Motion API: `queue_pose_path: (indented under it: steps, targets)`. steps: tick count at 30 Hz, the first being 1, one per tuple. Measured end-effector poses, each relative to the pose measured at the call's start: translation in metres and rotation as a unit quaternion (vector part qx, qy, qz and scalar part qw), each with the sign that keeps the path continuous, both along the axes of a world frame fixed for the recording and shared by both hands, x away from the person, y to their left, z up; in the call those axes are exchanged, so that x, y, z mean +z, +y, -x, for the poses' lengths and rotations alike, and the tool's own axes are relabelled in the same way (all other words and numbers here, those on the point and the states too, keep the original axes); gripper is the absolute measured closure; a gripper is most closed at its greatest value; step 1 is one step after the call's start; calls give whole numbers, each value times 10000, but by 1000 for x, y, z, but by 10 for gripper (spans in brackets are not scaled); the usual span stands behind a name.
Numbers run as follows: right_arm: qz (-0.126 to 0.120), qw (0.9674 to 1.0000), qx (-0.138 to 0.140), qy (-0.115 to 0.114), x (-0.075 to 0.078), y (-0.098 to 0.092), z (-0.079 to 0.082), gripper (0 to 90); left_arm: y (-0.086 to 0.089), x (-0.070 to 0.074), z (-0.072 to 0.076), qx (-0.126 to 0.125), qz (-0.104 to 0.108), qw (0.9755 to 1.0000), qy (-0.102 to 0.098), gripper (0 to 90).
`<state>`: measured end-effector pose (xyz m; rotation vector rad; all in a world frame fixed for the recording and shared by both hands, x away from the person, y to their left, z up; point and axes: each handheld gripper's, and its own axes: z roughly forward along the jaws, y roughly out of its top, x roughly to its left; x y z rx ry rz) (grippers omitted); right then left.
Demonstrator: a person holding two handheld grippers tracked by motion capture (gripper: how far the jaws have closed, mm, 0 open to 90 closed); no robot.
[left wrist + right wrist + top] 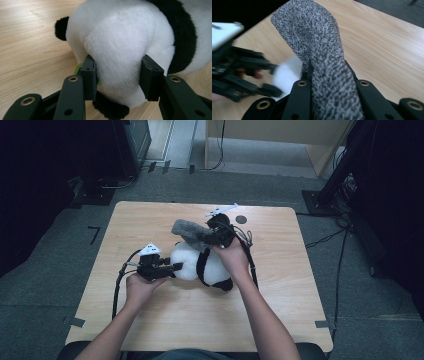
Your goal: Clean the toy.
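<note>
Gripping the plush panda (200, 265) near the middle of the wooden table (165, 320), my left gripper (176, 267) has its jaws partly closed, pads sunk into a fold of soft white fur, with round black-furred patches on either side. My left hand (139, 287) lies low, the gripper level and pointing right. My right gripper (212, 237) is clamped tight on a grey knitted scarf (187, 231), a nubbly speckled band that arches from the jaws above the panda toward the table's far edge. My right hand (232, 255) is raised over the toy.
</note>
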<state>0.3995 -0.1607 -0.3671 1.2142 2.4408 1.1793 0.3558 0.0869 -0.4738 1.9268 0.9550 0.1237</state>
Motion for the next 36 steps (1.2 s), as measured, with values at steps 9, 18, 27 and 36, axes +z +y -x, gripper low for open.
queue_pose_path:
  steps: [9, 18, 27, 36]
  targets:
    - [315, 9987, 390, 90, -18, 44, 9, 764, -1, 0, 1, 39, -7, 10000, 19, 553]
    - [711, 9972, 220, -76, -28, 27, 16, 763, -1, 0, 0, 47, -44, 10000, 51, 563]
    - [597, 9981, -108, -137, -27, -17, 27, 764, -1, 0, 0, 45, -9, 9999, 96, 571]
    - [290, 9982, -512, -124, -24, -69, 39, 765, 0, 0, -1, 42, 14, 9999, 108, 573]
